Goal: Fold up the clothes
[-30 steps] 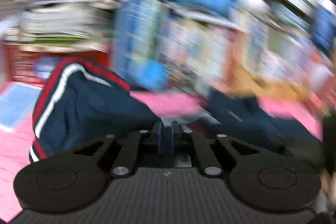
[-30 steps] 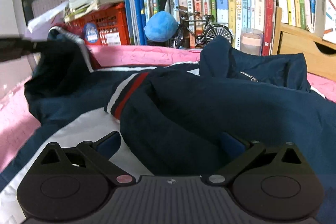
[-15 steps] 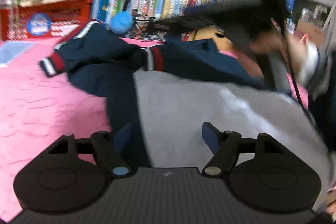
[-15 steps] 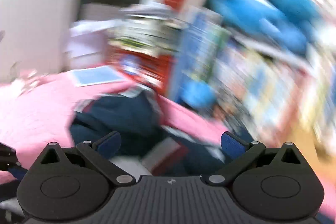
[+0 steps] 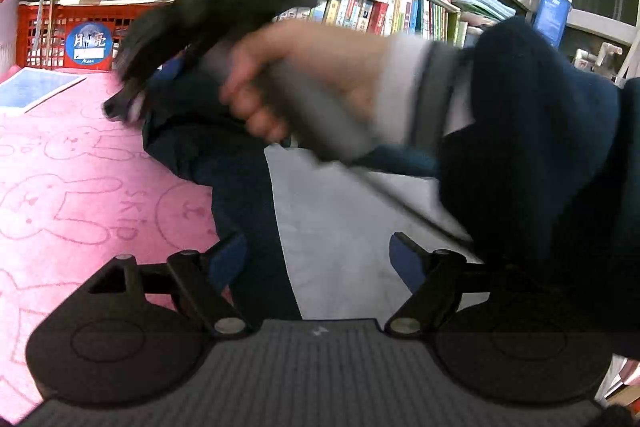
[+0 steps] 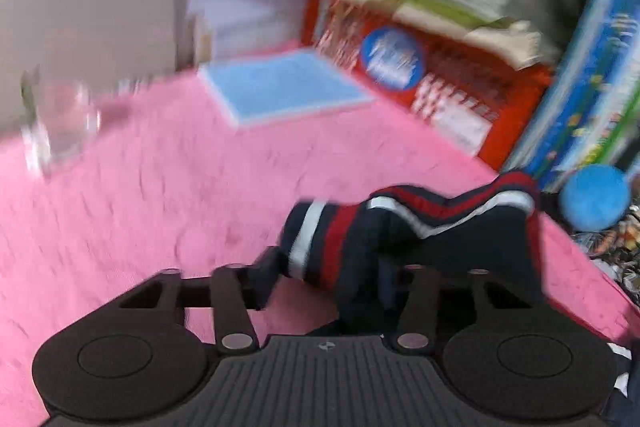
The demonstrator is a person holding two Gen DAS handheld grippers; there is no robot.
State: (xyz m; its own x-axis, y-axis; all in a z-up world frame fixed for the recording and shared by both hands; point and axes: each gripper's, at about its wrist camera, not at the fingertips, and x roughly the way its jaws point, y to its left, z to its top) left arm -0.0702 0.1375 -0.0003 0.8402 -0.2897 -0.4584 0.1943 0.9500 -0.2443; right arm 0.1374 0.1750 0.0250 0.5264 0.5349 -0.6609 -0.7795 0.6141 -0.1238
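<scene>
Now striped cuff (image 6: 320, 239) between closing right gripper (image 6: 332, 275) jaws.

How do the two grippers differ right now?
The left gripper has its jaws spread and opening, nothing pinched, over the jacket's white panel; the right gripper is closing around the jacket's striped cuff. The left view is steady; the right is blurred. Both are black with blue pads.
</scene>
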